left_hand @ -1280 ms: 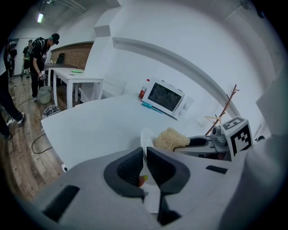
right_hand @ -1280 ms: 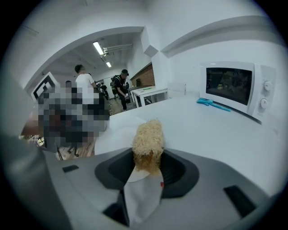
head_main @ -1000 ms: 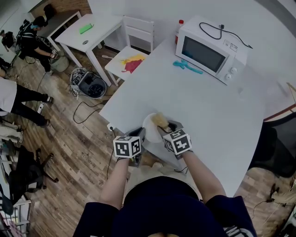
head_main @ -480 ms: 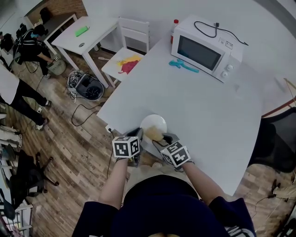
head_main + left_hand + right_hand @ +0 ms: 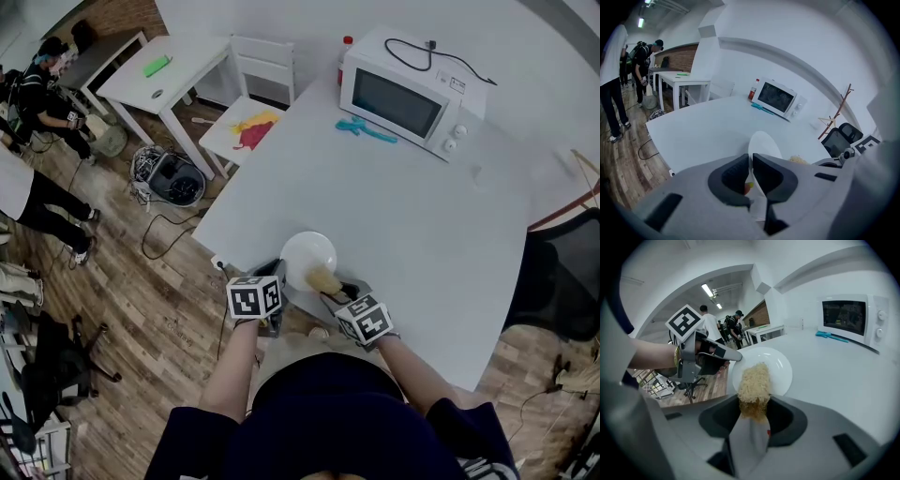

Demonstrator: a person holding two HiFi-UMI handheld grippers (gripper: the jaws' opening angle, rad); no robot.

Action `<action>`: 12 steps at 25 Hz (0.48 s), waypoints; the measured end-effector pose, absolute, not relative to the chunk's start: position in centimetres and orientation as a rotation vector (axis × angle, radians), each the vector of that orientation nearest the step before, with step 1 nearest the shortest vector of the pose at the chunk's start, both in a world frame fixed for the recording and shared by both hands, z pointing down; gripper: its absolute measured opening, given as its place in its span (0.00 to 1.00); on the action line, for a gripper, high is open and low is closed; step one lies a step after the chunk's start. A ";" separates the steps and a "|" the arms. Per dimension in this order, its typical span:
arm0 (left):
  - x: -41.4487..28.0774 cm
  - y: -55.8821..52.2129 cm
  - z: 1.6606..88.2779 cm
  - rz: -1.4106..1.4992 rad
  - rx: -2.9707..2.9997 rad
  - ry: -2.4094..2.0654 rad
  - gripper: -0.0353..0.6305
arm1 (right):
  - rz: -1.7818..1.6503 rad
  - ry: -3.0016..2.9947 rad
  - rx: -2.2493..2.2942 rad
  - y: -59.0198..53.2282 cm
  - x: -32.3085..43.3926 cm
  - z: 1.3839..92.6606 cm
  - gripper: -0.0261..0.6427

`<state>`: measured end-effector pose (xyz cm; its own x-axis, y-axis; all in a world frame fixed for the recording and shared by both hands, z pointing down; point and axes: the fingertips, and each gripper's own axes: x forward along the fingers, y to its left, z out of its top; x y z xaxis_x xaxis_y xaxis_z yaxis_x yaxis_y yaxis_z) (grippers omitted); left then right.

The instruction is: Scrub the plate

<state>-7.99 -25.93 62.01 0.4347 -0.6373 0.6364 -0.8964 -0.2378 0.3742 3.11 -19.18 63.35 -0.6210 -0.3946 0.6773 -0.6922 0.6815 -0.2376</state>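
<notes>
The plate (image 5: 307, 255) is at the table's (image 5: 422, 234) near left edge. The left gripper (image 5: 278, 274) is clamped nearly closed on its near-left rim. The right gripper (image 5: 342, 289) pinches a scrubber (image 5: 324, 278), seemingly touching the plate's near rim.

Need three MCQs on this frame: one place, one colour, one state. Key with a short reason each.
1. Where is the plate?
A) by the near edge of the table
B) on the microwave
C) on the chair

2. What colour is the scrubber?
A) blue
B) tan
C) black

3. What state is the left gripper in?
A) open and empty
B) shut on the plate's rim
C) shut on the scrubber

Key:
1 A, the head view shows it at the table edge nearest the person.
2 B, tan fibres show in the right gripper.
3 B, its jaws pinch the white rim.
</notes>
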 end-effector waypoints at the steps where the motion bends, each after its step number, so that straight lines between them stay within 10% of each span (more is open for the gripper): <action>1: -8.0 -26.0 62.2 0.469 1.971 -1.290 0.10 | 0.658 -2.296 0.841 -19.2 3.1 63.3 0.29; 12: -9.0 -26.8 66.1 0.599 1.884 -1.317 0.10 | 0.776 -2.316 1.020 -18.9 5.4 61.8 0.29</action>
<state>-8.96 -26.81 66.06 0.3613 -0.5819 0.7286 -0.9316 -0.1915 0.3091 5.38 -18.86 61.78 -0.6012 -0.4950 0.6274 -0.7730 0.5592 -0.2996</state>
